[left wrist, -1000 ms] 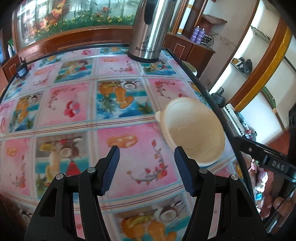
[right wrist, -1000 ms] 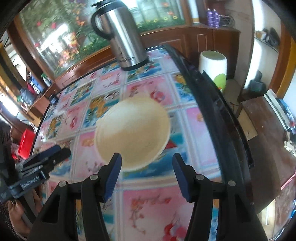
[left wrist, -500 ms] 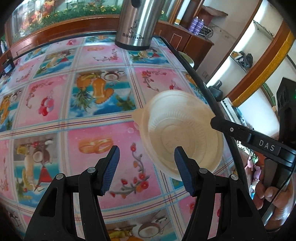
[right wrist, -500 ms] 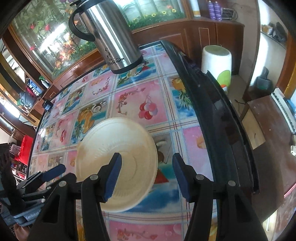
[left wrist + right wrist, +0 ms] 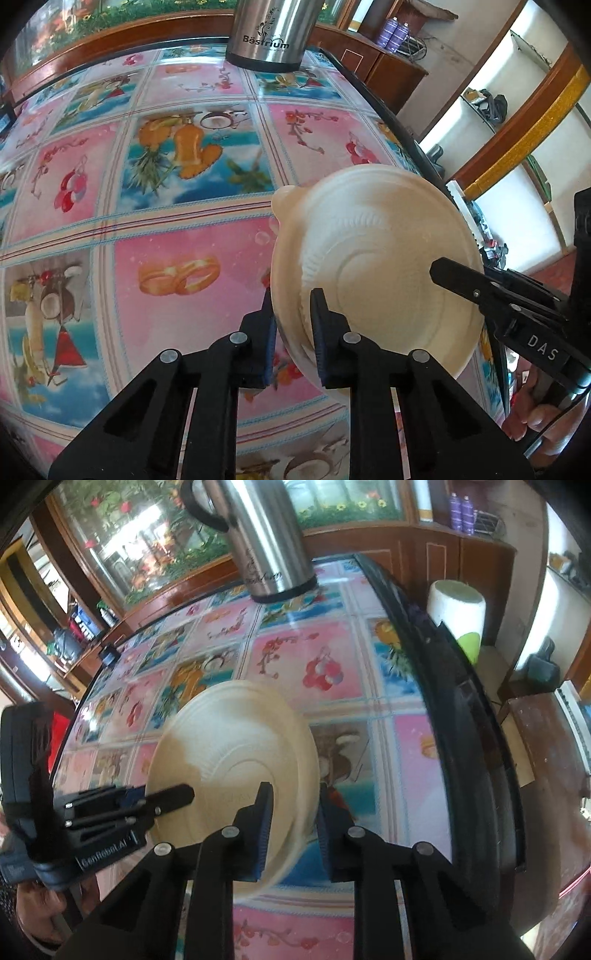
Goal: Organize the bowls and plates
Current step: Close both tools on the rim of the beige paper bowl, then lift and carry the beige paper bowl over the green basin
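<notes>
The cream-coloured plate [image 5: 376, 258] lies face up near the right edge of the tabletop [image 5: 177, 236], which is covered with a glossy cloth of pink and blue squares printed with fruit, flowers and rings. A small rounded tab sticks out from the plate's far-left rim.

The left claw [image 5: 291, 310] is closing on the plate's near-left rim: one finger sits outside the rim, the other inside on the ribbed wall, and the rim fills the narrow gap between the blue pads. In the right wrist view the same claw [image 5: 173, 797] reaches in from the left, its black finger lying over the plate's [image 5: 236, 753] inner face.

The right claw [image 5: 293, 805] is closing on the opposite rim, with one finger inside the plate and one outside over the tabletop [image 5: 332, 672]; the rim stands between the pads. From the left wrist view this claw [image 5: 454, 275] comes in from the right, its upper finger resting on the plate's inner face, and part of a hand [image 5: 535, 417] shows below it.

A steel thermos jug [image 5: 266, 539] stands upright at the far end of the tabletop, well apart from the plate. Beyond the right edge, a white bin [image 5: 456, 613] with a green mark stands on the floor
</notes>
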